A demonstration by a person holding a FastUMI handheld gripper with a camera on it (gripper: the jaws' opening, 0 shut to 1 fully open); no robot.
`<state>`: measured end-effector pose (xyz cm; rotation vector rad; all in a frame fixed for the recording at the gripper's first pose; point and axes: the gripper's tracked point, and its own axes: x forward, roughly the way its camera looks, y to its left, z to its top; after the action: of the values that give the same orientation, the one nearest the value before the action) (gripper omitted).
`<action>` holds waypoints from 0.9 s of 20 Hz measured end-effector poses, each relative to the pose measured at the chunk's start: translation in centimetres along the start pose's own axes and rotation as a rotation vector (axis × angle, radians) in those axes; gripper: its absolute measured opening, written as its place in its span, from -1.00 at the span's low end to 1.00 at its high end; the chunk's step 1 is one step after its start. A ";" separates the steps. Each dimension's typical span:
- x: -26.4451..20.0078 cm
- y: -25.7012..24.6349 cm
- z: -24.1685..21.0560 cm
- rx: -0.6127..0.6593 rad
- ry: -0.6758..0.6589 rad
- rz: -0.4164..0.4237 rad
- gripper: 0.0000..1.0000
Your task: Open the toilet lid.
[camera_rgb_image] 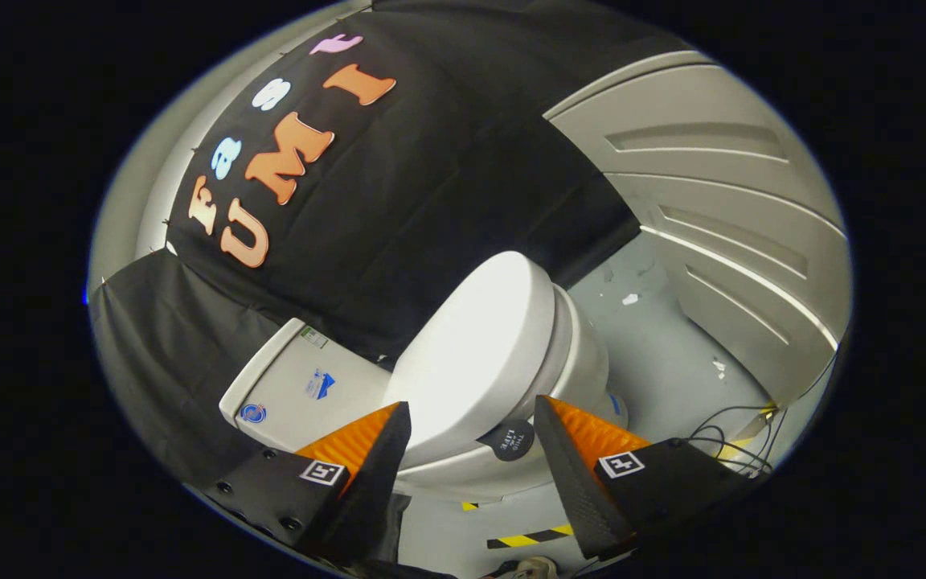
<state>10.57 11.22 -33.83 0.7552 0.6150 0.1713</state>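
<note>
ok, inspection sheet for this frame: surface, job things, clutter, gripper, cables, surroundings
Surface: pale grey floor, yellow-black hazard tape strip.
Job's things: white ceramic toilet, glossy white lid down; round black tab at its front edge; white tank behind.
Clutter: small white scraps on floor.
Gripper: gripper open, fingers either side of lid's front edge, not pressing.
Cables: black wires on floor.
Surroundings: black cloth wall, grey panelled door.

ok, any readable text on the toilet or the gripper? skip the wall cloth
Round black tab on the toilet lid: pale print, too small to read.
Three stickers on the tank: too small and blurred to read.
Square markers on the fingers: coded patterns, no words.
Nothing else legible. The gripper is open, fingers either side of the lid's front edge.
</note>
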 end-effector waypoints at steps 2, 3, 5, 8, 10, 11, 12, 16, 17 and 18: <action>0.9 -1.1 -1.6 0.083 0.056 -0.004 0.97; 1.6 -1.4 -2.4 0.140 0.079 0.003 0.97; 2.3 -1.3 -3.9 0.294 0.144 0.057 0.95; 4.0 -2.8 -4.0 0.462 0.142 0.088 0.92; 5.1 -3.8 -3.8 0.457 0.128 0.073 0.85; 5.4 -3.8 -4.0 0.450 0.134 0.076 0.78; 5.6 -3.5 -4.0 0.447 0.145 0.081 0.78; 6.8 -3.0 -5.3 0.400 0.183 0.085 0.47; 6.7 -2.7 -5.3 0.395 0.186 0.097 0.40; 6.9 -2.5 -5.1 0.394 0.186 0.106 0.40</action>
<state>13.08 14.93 -41.59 1.1628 0.7980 0.2230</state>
